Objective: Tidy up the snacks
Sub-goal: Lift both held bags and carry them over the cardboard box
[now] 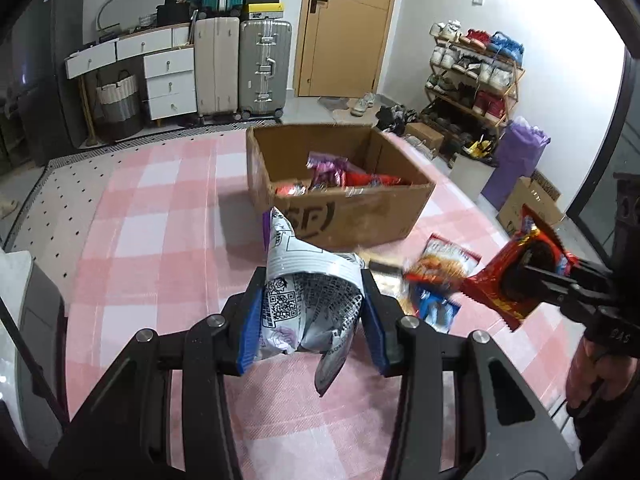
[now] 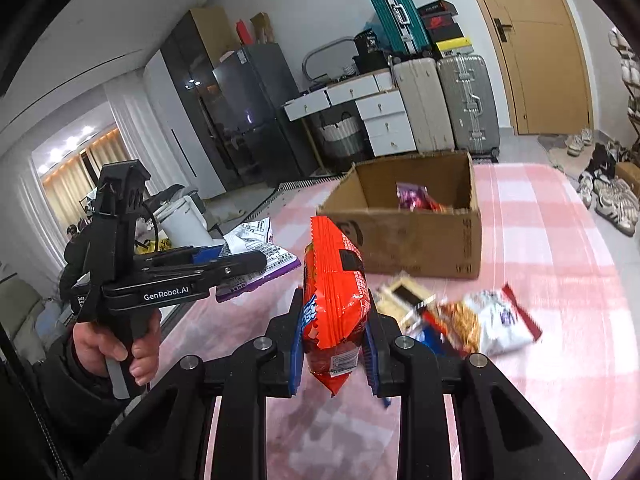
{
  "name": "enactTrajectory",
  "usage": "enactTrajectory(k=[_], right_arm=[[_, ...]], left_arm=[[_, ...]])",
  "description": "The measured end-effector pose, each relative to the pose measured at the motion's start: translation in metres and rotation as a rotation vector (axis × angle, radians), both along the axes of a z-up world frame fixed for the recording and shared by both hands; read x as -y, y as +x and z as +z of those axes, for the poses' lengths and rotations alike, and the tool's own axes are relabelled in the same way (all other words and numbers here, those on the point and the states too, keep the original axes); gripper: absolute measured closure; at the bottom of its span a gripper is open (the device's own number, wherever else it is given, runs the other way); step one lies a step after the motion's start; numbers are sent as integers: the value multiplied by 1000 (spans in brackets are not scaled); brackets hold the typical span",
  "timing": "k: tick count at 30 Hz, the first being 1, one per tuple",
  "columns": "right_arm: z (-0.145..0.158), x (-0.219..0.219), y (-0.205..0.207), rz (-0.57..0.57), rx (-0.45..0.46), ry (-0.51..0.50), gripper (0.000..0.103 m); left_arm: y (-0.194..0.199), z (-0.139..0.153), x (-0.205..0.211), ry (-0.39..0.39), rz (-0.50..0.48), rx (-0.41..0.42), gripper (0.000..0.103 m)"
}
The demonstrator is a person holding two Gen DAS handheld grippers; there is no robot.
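My left gripper (image 1: pixel 313 286) is shut on a white and purple snack bag (image 1: pixel 308 304) printed with black text and a QR code, held above the pink checked cloth. My right gripper (image 2: pixel 334 302) is shut on a red-orange snack packet (image 2: pixel 334 292), also lifted off the cloth. In the left wrist view the right gripper (image 1: pixel 528 266) shows at the right edge with the red packet (image 1: pixel 516 276). The left gripper (image 2: pixel 256 258) and its bag (image 2: pixel 256 240) appear at the left of the right wrist view. An open cardboard box (image 1: pixel 340 216) ahead holds several snack packets (image 1: pixel 344 178).
Loose snack packets (image 2: pixel 472 320) and a small flat box (image 2: pixel 408 300) lie on the cloth (image 1: pixel 160 220) near the box's front. A white appliance (image 2: pixel 184 220) stands at the table's left edge. Suitcases, drawers, a door and a shoe rack (image 1: pixel 472 80) stand beyond the table.
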State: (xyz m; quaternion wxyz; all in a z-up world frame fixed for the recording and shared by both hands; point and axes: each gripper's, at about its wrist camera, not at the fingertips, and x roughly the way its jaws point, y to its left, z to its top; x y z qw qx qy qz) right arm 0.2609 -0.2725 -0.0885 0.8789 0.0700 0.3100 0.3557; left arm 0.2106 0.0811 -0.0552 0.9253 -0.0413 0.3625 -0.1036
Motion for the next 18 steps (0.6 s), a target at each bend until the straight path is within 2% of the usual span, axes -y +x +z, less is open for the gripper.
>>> enactTrajectory(k=[8,18], right_arm=[[29,2,25,-3,46,17,79],[70,1,62,0,88,20,79]], left_arm=[[23,40,2,-3,-10,14,62],[70,70,7,-43,-8,-10,62]])
